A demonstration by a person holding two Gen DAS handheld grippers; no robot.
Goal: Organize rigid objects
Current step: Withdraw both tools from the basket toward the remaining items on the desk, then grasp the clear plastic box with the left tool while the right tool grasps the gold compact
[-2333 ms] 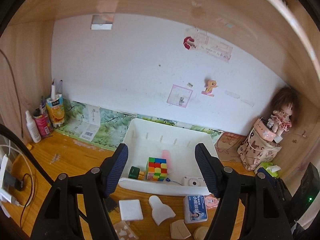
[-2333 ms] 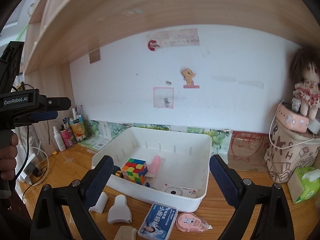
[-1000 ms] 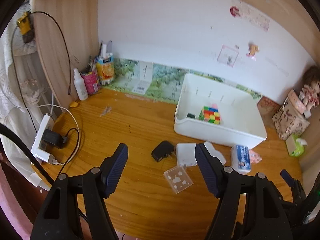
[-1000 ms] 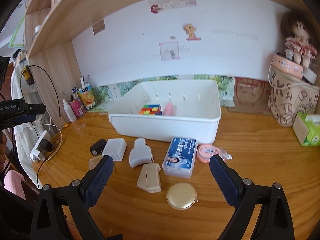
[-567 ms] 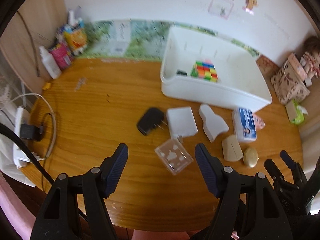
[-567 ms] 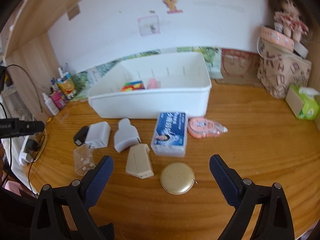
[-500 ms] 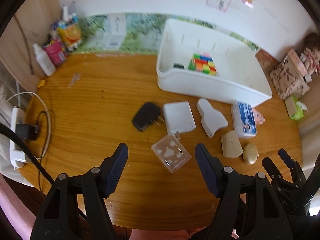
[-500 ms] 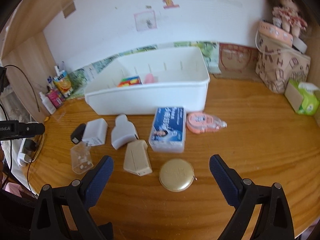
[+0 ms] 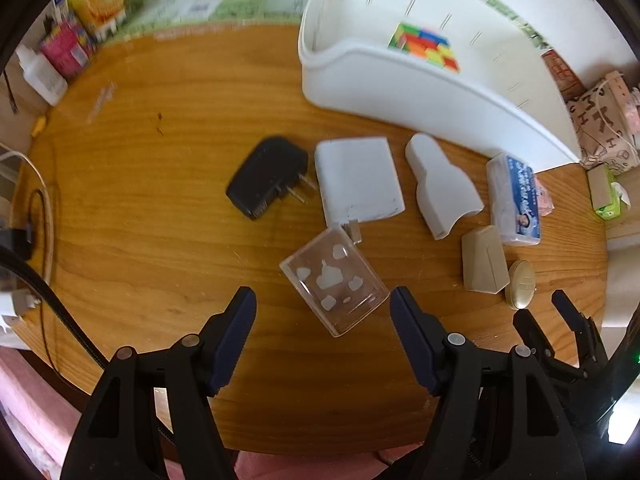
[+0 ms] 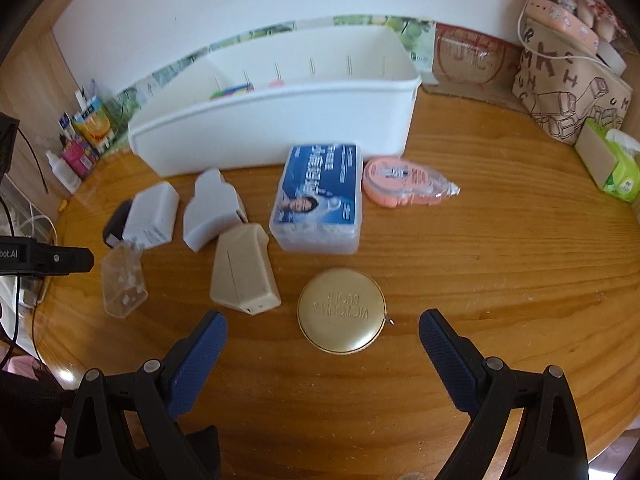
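Approach step, judging by the layout: both grippers aimed down over loose items on the counter point(image 9: 168, 160), nothing yet picked up. Left gripper point(image 9: 322, 307) spread and empty, poised just short of the clear plastic case point(image 9: 334, 282); right gripper point(image 10: 322, 334) spread wide and empty, framing the round gold tin point(image 10: 342, 310) without touching it. Next move probably calls for lowering until the pads straddle each item, closing squarely, then lifting over the wall of the white bin point(image 9: 420, 92); clear case lying askew, so a slight wrist turn likely needed.

Counted on the counter, outside the bin: one clear case; one gold tin; one black plug adapter point(image 9: 266, 178); one white flat charger point(image 9: 358, 178); one white bottle-shaped piece point(image 9: 442, 190); one beige wedge-shaped box point(image 10: 244, 270); one blue-labelled box point(image 10: 318, 196); one pink tape dispenser point(image 10: 400, 180). Already in the bin: one colour cube point(image 9: 426, 46); something pink beside it, too hidden to name.
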